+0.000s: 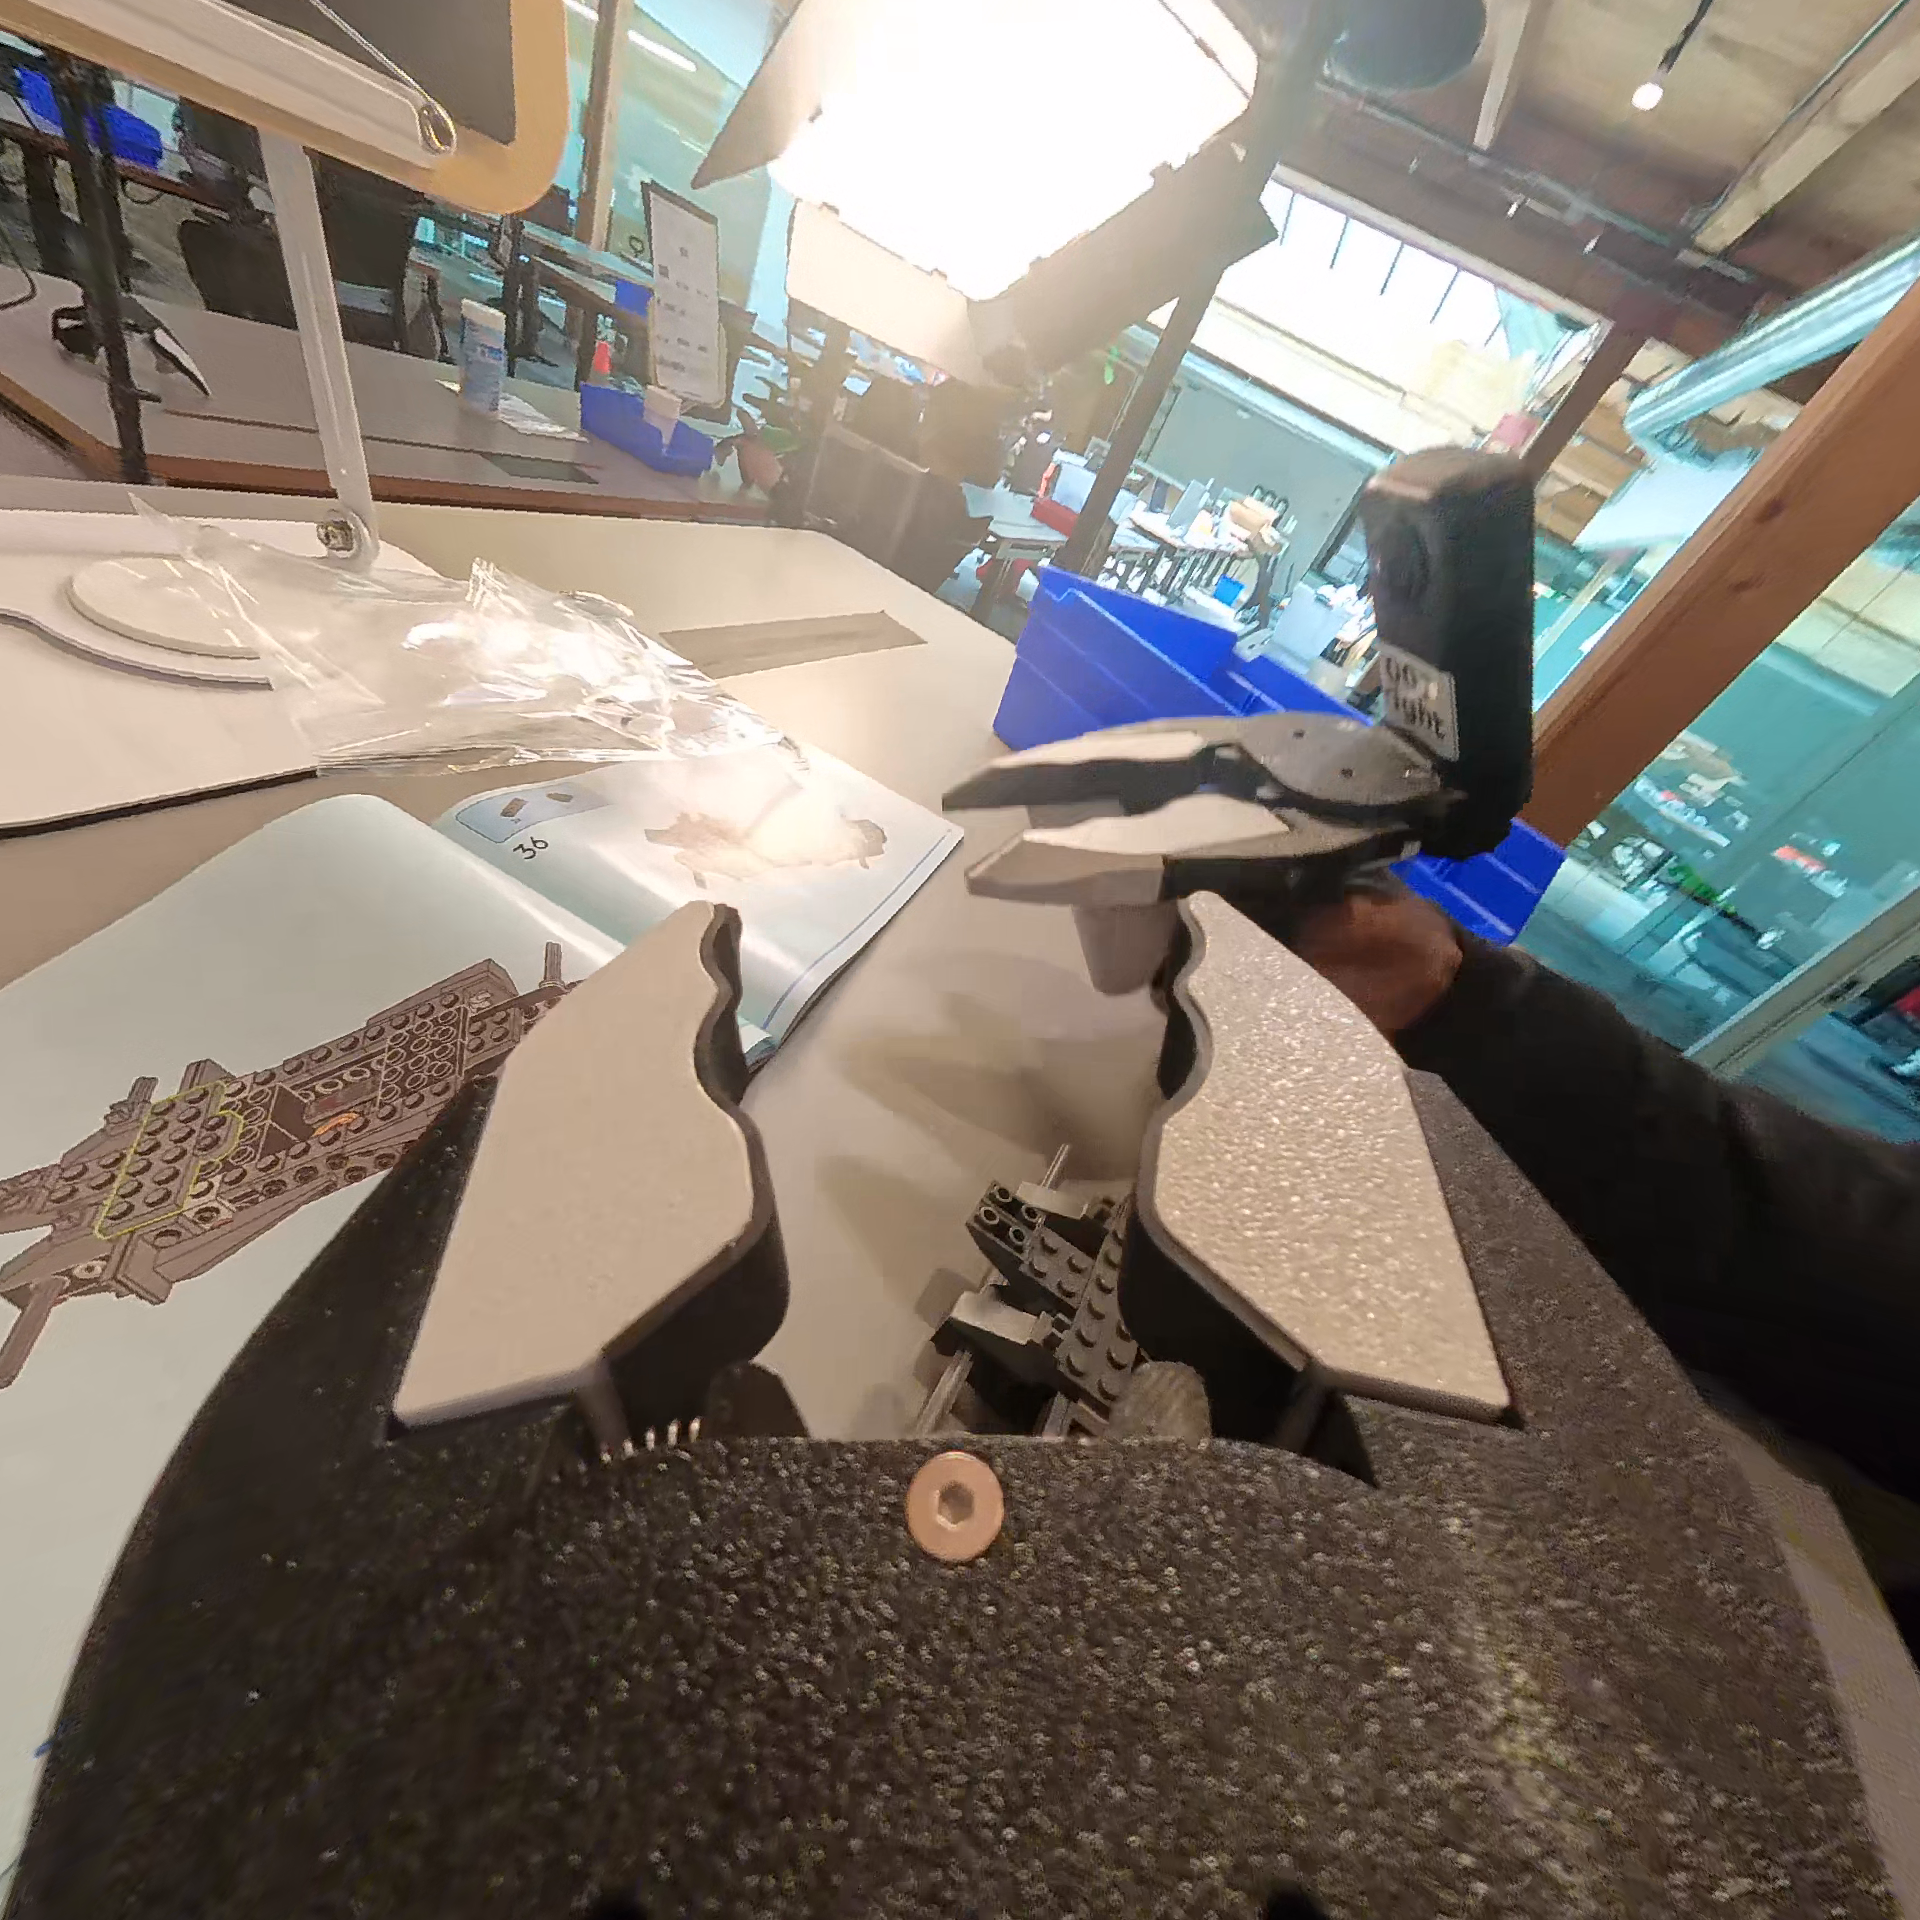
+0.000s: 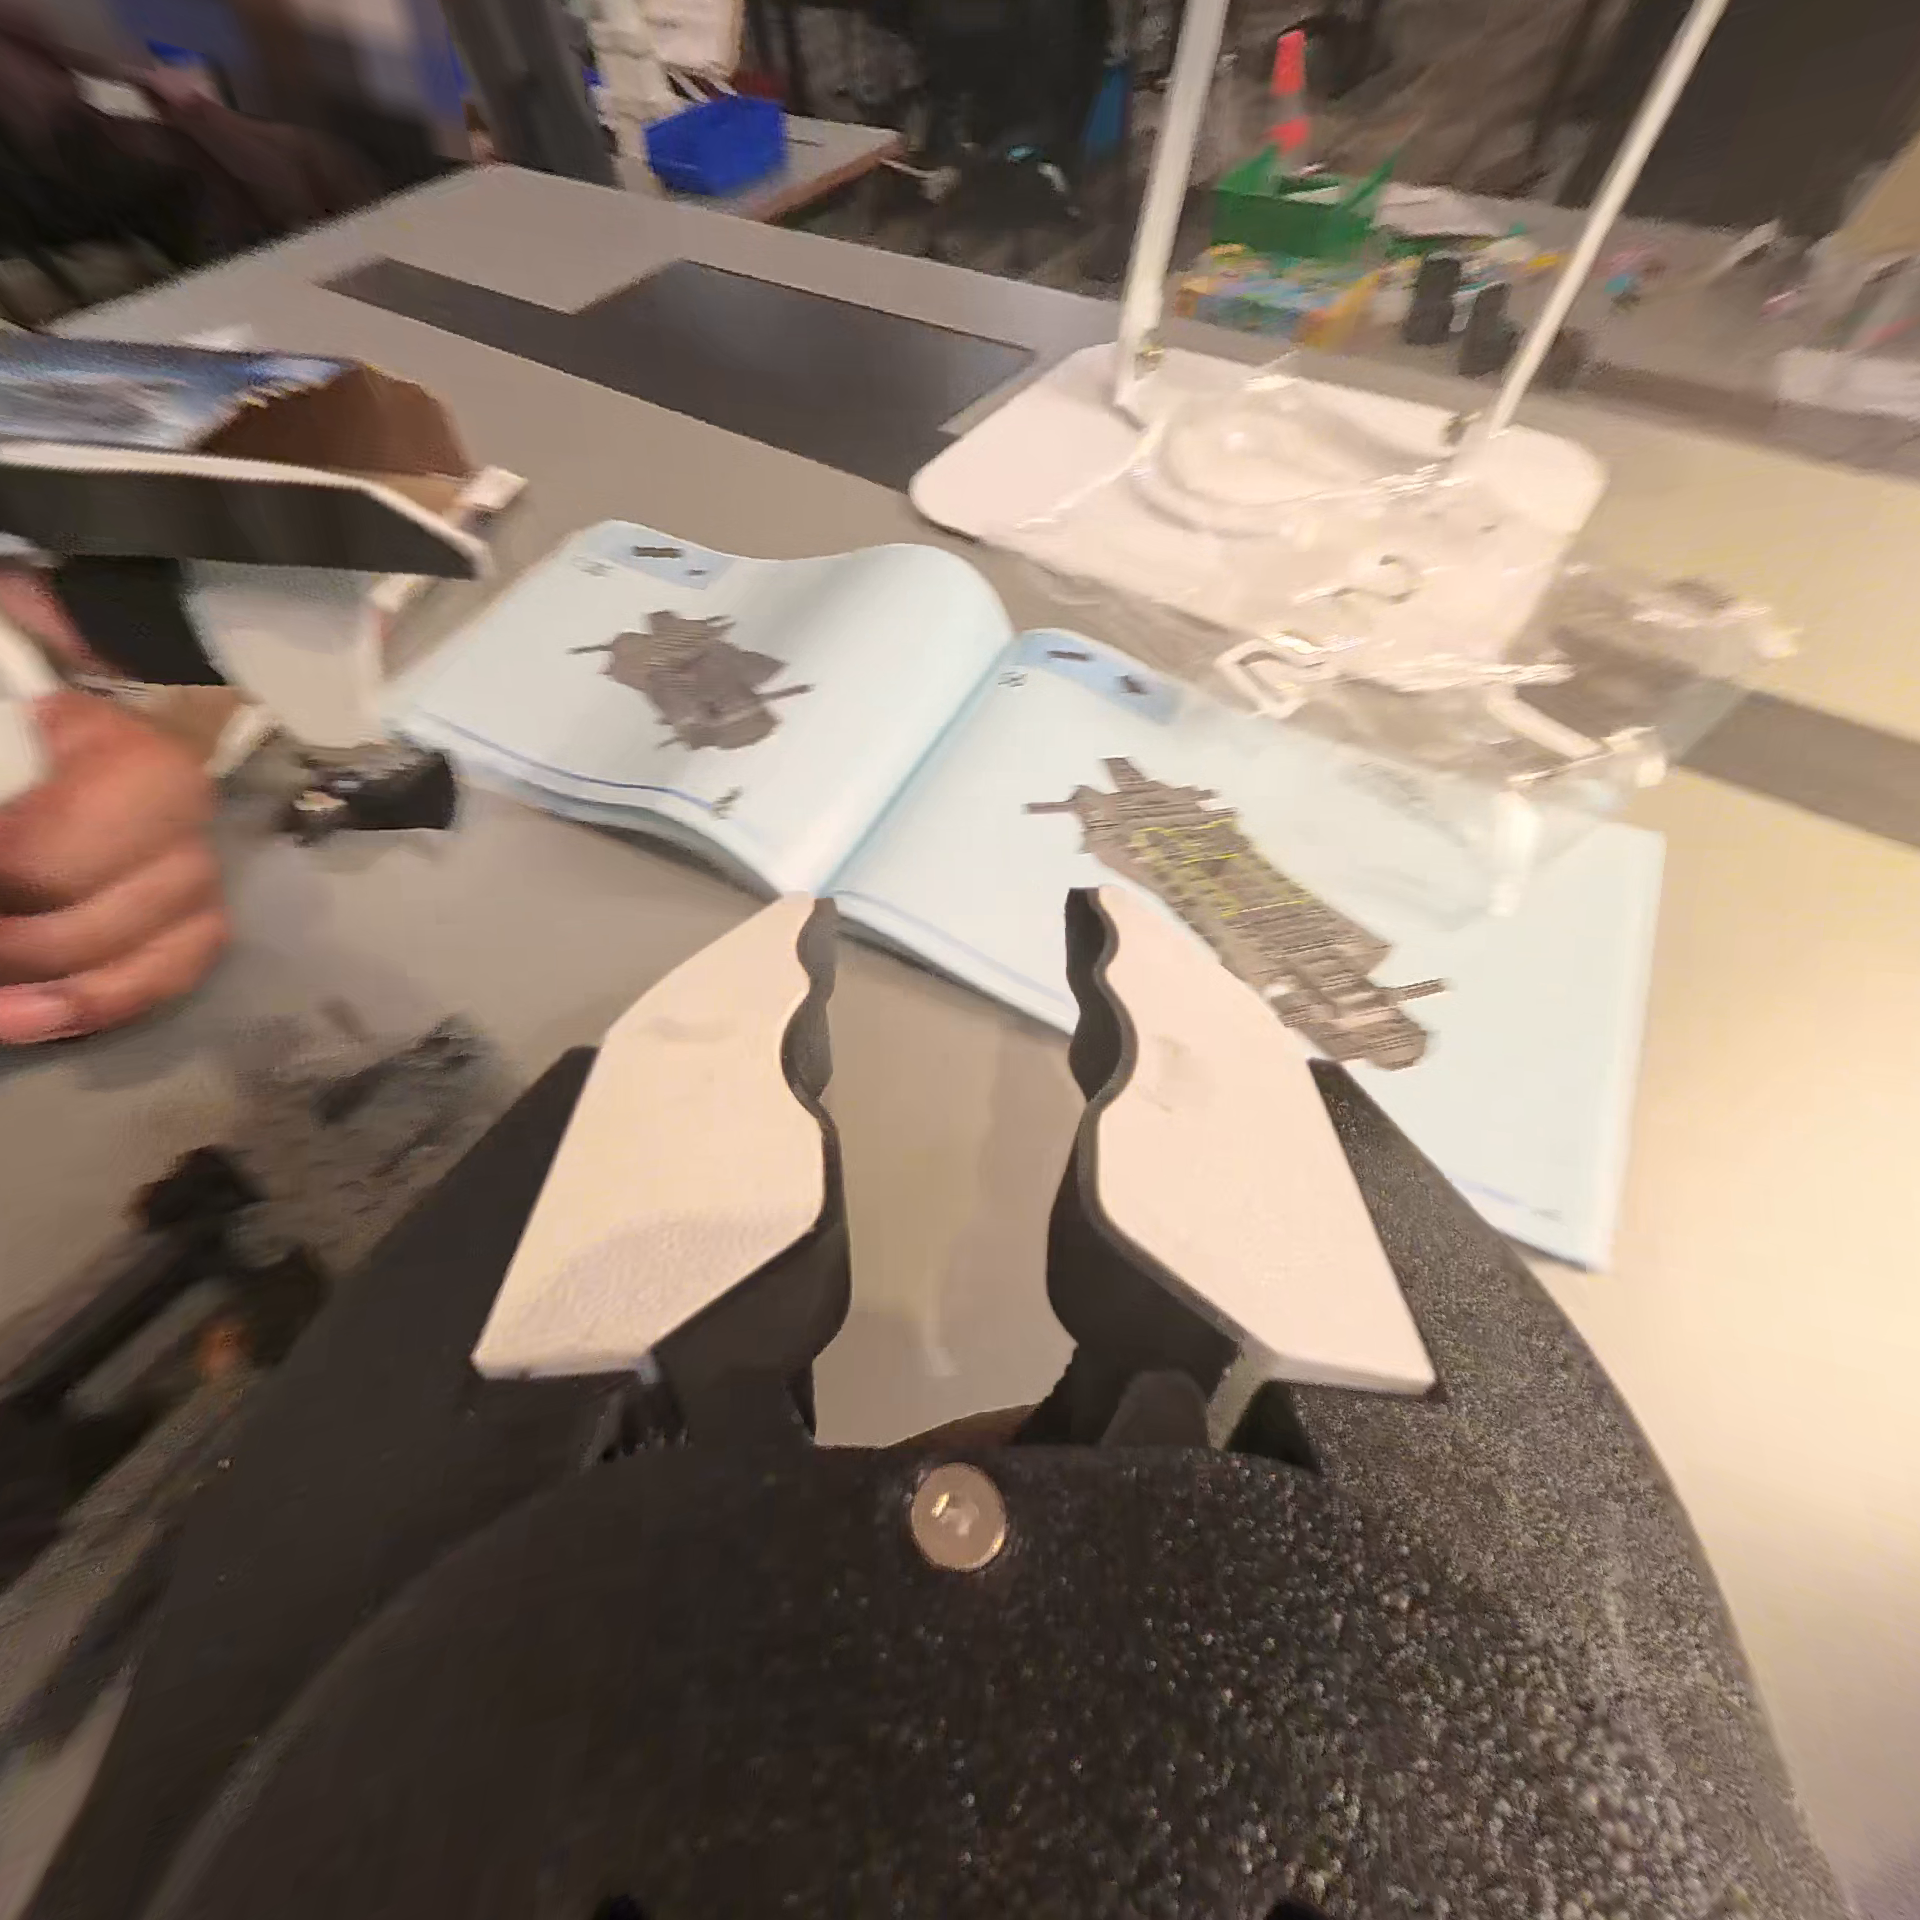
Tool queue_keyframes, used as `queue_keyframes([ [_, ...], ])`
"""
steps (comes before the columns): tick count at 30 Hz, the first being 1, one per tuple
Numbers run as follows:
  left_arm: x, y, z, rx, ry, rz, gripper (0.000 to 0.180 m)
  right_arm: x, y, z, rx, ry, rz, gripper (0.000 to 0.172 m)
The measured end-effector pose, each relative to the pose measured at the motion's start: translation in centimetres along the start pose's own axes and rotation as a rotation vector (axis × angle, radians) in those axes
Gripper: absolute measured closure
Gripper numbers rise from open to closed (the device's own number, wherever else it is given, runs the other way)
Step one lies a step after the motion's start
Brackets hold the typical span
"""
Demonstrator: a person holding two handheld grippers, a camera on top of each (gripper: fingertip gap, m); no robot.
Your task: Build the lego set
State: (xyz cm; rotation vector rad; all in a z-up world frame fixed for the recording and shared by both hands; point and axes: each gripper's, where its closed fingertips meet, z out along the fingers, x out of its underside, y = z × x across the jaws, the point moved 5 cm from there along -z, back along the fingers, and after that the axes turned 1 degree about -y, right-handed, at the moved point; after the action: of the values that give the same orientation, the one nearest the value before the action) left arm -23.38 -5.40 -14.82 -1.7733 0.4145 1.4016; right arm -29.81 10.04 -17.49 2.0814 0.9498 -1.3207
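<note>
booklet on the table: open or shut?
Open. The booklet lies spread flat on the table, two pale blue pages showing either side of the centre fold.

an open instruction booklet [image 2: 914,727] with pale blue pages lies flat on the grey table [image 2: 582,935], its pages printed with grey brick-model diagrams. crumpled clear plastic bags [image 1: 499,665] rest at the booklet's far edge, partly over the flat white base of a lamp stand [image 2: 1039,468], whose thin white rods rise out of view. a dark grey brick-built model [image 1: 1070,1288] sits on the table beside the booklet. blue plastic bins [image 1: 1132,665] stand at the table's far edge. a printed cardboard box [image 2: 208,405] lies with its end flap open near the booklet's other side. a bright panel light [image 1: 997,135] hangs overhead
</note>
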Motion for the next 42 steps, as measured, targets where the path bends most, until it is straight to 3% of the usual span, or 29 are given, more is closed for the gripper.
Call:
queue_keyframes([
  [3, 0.5, 0.1, 0.3, -0.043, 0.047, 0.074, 0.102, 0.4, -1.9, 1.1, 0.114, 0.041, -0.075, 0.126],
  [9, 0.8, 0.7, 0.3, -0.135, 0.099, 0.168, 0.107, 0.4, -1.5, 1.1, 0.085, 0.025, -0.094, 0.114],
  [17, -0.5, 1.5, 1.6, -0.287, 0.246, 0.35, 0.115, -0.8, -3.5, -1.9, 0.103, -0.233, 0.091, 0.119],
  [19, -0.8, 1.2, 3.6, -0.237, 0.36, 0.401, 0.122, -0.7, -4.1, -2.3, 0.089, -0.263, 0.144, 0.115],
  [23, 1.1, 1.6, 7.5, -0.216, 0.719, 0.579, 0.118, -0.7, -4.4, -2.6, 0.081, -0.276, 0.151, 0.118],
  [27, 3.4, 2.1, 9.6, -0.204, 0.919, 0.661, 0.12, -0.8, -4.1, -2.6, 0.054, -0.277, 0.137, 0.121],
  [42, 5.2, 2.4, 12.9, -0.226, 0.952, 0.67, 0.141, -0.6, -5.3, -2.8, 0.007, -0.315, 0.273, 0.127],
])
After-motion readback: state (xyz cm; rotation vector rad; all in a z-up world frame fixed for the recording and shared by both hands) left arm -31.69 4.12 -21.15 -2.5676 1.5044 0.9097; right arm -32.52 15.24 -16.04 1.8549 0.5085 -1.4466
